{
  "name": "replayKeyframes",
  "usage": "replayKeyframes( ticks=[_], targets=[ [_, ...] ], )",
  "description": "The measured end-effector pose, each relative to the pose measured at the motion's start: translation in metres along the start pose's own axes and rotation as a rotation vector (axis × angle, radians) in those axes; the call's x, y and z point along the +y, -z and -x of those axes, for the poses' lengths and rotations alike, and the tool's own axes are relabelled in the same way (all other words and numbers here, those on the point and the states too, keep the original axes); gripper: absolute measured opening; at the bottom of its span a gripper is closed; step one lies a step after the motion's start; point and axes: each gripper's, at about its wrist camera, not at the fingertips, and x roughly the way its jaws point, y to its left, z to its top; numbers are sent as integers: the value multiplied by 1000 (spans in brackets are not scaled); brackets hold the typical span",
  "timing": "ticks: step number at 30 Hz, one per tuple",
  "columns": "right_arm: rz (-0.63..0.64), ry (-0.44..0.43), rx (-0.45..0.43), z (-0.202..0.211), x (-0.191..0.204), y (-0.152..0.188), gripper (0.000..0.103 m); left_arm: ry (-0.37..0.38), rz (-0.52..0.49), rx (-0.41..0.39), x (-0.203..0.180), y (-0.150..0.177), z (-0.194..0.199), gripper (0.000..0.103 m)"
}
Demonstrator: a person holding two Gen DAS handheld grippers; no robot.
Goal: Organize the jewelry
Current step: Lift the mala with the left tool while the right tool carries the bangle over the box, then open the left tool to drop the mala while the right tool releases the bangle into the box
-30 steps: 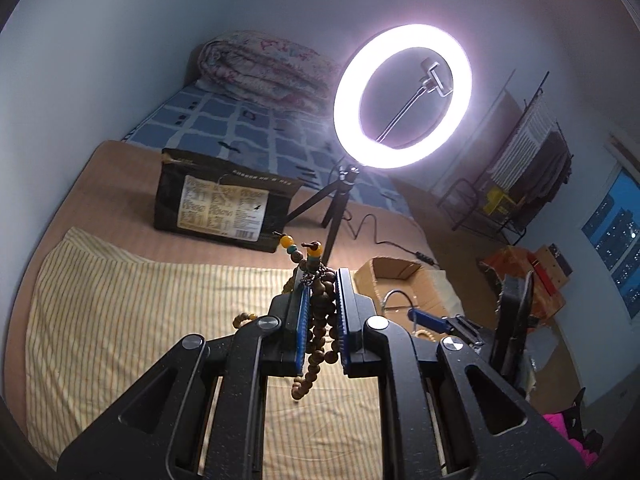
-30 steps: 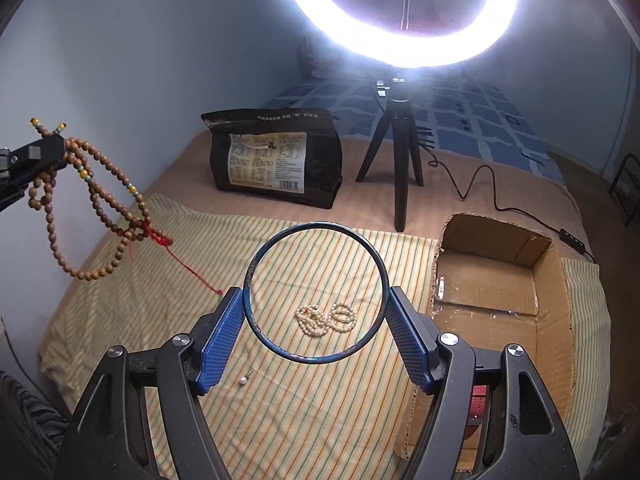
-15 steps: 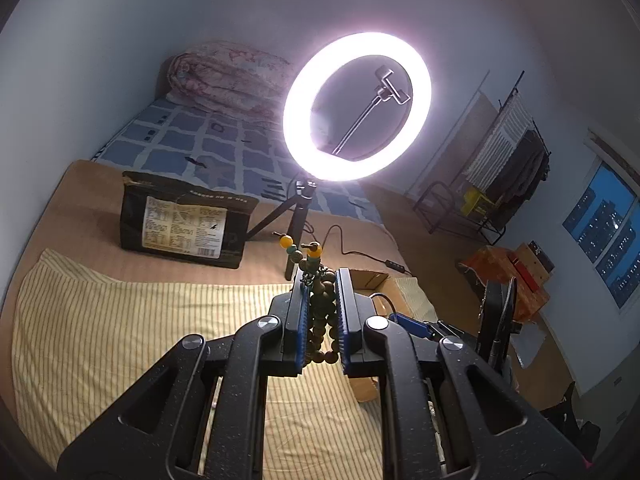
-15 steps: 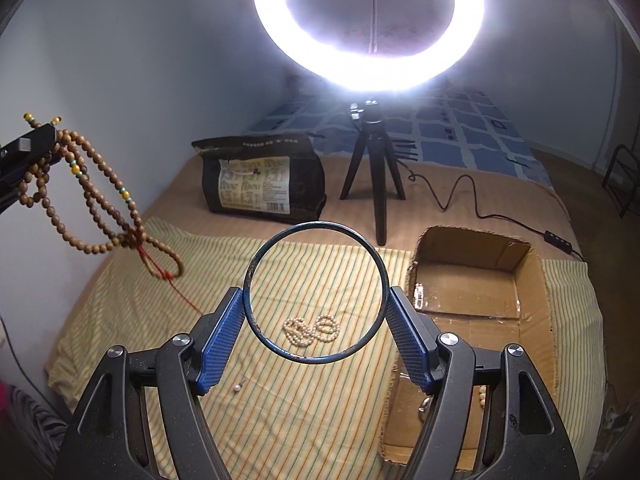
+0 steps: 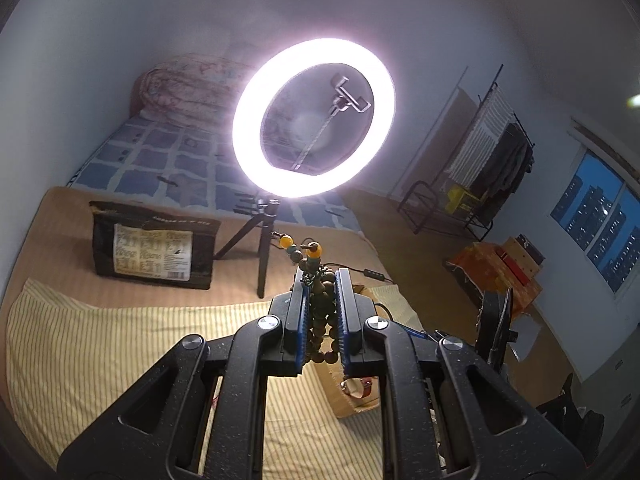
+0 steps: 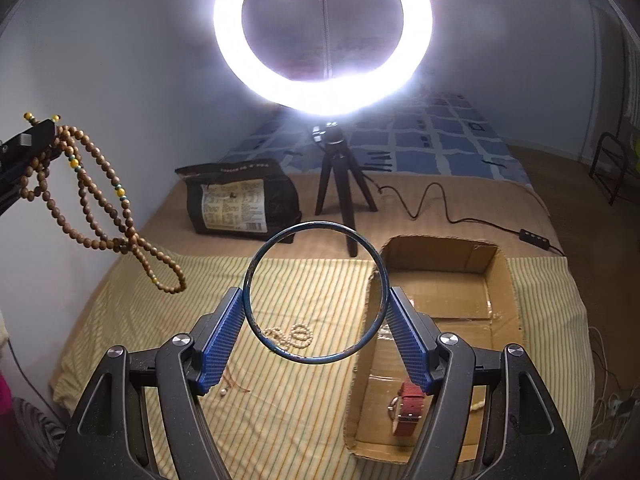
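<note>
While your left gripper [image 5: 320, 312] clamps the round wooden bead necklace [image 6: 100, 204] above the striped cloth [image 6: 304, 420], your right gripper [image 6: 316, 332] grips a thin blue bangle [image 6: 316, 292]; only its camera shows the cardboard box's [image 6: 500, 280] watch [image 6: 408, 408].

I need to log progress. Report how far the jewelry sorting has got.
Done: a red-strapped watch lies in the cardboard box. In hand: the left gripper is shut on a wooden bead necklace; the right gripper clamps a dark blue bangle. Left: the pearl strand and a loose pearl on the striped cloth.
</note>
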Motion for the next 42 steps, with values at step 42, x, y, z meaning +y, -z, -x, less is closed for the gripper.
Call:
replayKeyframes(
  ticks=[42],
  targets=[
    [-212, 187, 153, -32, -138, 34, 71, 77, -21, 285, -70, 29, -237, 11]
  ],
)
